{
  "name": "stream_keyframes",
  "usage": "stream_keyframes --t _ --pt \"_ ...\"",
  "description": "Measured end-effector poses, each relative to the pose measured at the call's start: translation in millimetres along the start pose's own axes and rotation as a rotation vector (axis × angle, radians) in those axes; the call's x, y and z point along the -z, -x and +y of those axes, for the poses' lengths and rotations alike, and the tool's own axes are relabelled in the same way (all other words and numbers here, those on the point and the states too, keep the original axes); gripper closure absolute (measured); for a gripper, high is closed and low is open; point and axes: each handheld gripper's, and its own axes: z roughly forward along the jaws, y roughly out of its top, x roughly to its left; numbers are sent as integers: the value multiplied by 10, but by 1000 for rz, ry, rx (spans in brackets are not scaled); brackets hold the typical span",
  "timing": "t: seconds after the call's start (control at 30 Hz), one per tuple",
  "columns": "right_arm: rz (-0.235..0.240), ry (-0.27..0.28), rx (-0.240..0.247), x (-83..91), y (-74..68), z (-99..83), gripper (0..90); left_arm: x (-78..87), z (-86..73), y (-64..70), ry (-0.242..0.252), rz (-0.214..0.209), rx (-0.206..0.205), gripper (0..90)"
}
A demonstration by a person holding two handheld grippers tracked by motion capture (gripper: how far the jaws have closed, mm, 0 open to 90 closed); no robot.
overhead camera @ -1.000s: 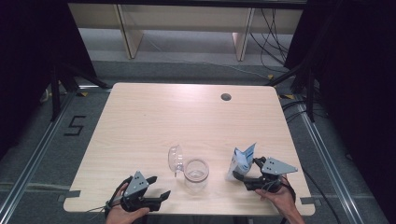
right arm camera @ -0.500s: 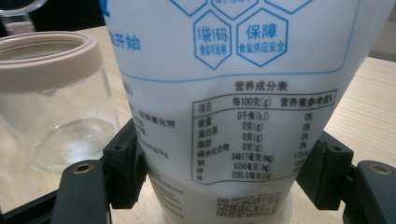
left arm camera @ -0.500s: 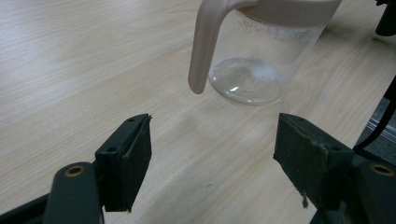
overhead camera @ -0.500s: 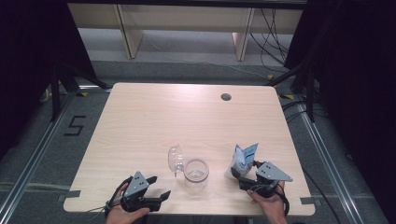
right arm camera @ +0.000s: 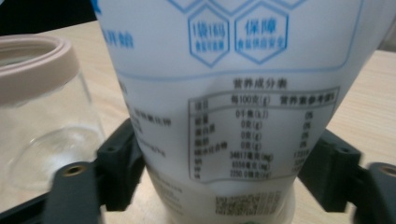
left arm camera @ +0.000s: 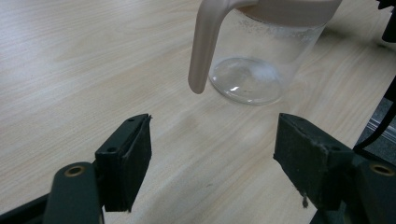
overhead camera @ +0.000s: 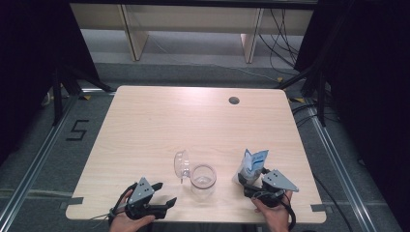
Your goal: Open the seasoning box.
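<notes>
Between the right gripper's (right arm camera: 219,182) matt black jaws: a pouch (right arm camera: 233,93) of smooth, slightly glossy white plastic film with blue print. Ahead of the left gripper's (left arm camera: 212,163) jaws: a jar (left arm camera: 261,51) of clear glossy glass with a matt beige plastic rim, on a table (left arm camera: 70,70) of pale matt wood-grain.

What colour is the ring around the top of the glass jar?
Pale pinkish beige; the jar's rim shows best in the right gripper view.

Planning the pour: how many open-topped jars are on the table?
1: the glass jar stands near the front edge, between the left gripper and the white pouch, its lid hinged open.
</notes>
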Motion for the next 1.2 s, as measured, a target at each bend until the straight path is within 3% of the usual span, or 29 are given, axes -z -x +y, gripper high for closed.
stream_keyframes --t 0.1,0.17,0.23,0.27,0.33,0.37,0.4,0.43,0.47,0.5,0.57,0.63,0.67,0.73,0.77,0.9,0.93,0.97,1.07,1.1,1.13,1.2 --pt "46 10 -18 31 57 -18 169 -1 1 -2 3 1 -4 271" --pt "85 34 2 38 130 -21 174 -2 0 10 -2 6 12 270" --pt "113 38 6 54 173 -15 162 -5 2 -5 0 2 -14 270" --pt "157 36 -3 58 200 -12 162 -6 0 -3 1 3 -12 270" --pt "183 31 18 66 237 -18 156 -6 -3 2 -2 6 -1 270" --pt "206 42 60 55 283 -17 155 -6 -4 2 -2 6 0 270" --pt "217 24 29 74 276 -21 154 4 0 -5 -16 9 -10 270" --pt "246 47 73 49 317 -20 154 -7 -6 -4 -7 0 1 270" --pt "268 29 98 49 347 -16 154 -7 -4 0 -9 2 3 270" --pt "263 45 88 41 367 -25 154 -7 -3 -1 -10 2 1 270" --pt "314 37 96 25 416 -32 154 -10 -6 2 -7 -3 2 270" --pt "326 50 91 18 415 -34 156 -7 -3 2 -9 -1 3 270" --pt "373 36 121 4 445 -19 156 -5 -1 -2 -12 4 0 270" --pt "364 22 124 18 456 -10 157 -4 -3 -11 -17 3 -4 270" --pt "359 45 159 -3 486 -3 157 -4 -3 -10 -18 2 -4 271" --pt "387 17 121 -23 506 10 160 -8 -2 -4 -14 1 -1 271" --pt "371 48 167 -52 540 17 162 -8 -2 -4 -14 1 -2 270" --pt "365 50 132 -56 519 14 165 -8 -2 -5 -14 1 -2 270" --pt "369 42 148 -82 536 23 167 -8 -1 -5 -13 0 -1 270" --pt "347 62 135 -97 518 14 172 -8 -1 -4 -12 1 -1 271" --pt "370 27 139 -83 515 19 184 -7 0 -4 -12 2 -2 271" --pt "371 45 163 -96 506 19 222 -8 -1 -3 -11 -1 -1 270"
